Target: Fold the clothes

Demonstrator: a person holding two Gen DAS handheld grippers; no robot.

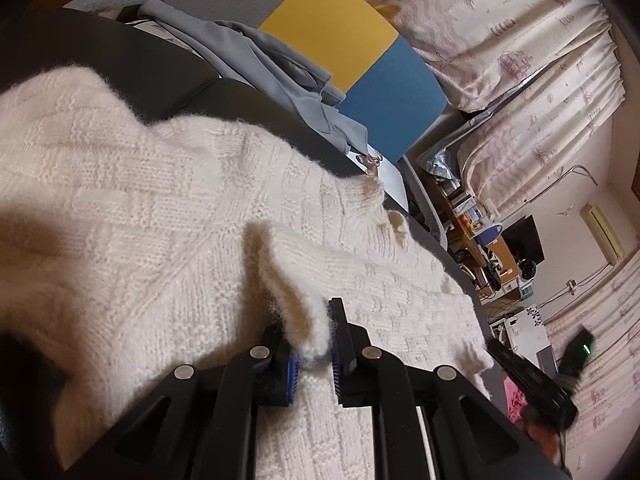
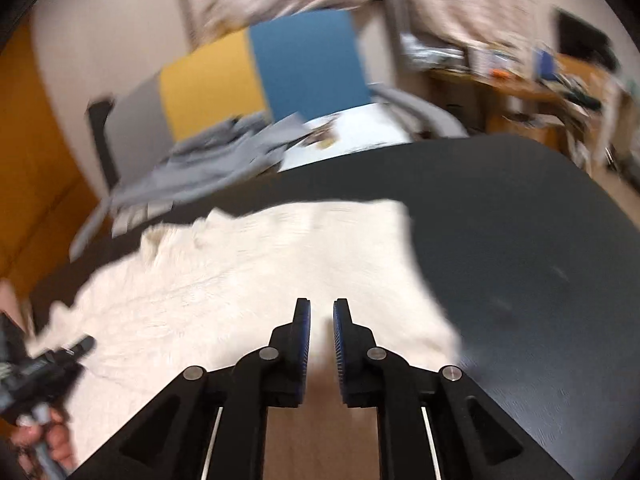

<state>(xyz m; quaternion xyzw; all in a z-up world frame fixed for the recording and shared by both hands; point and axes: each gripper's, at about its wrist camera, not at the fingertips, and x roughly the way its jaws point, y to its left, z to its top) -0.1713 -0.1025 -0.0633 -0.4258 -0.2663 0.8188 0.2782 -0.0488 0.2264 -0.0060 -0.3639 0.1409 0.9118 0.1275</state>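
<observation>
We are viewing a fluffy cream-white knitted sweater [image 1: 168,208] lying spread on a dark grey rounded worktop [image 2: 520,248]; the left gripper [image 1: 313,344] is pinching a raised fold of the knit between its blue-padded fingers [image 1: 338,344]; the right gripper [image 2: 321,344] is hovering above the sweater's near edge, its fingers [image 2: 301,340] standing slightly parted and gripping nothing; a crumpled grey-blue garment [image 2: 208,160] is lying at the worktop's far side, before a yellow and blue panelled chair back [image 2: 280,68].

Patterned curtains [image 1: 520,40] hang behind a grey, yellow and blue panel [image 1: 332,28]. A cluttered wooden desk [image 2: 532,88] stands beside them.
</observation>
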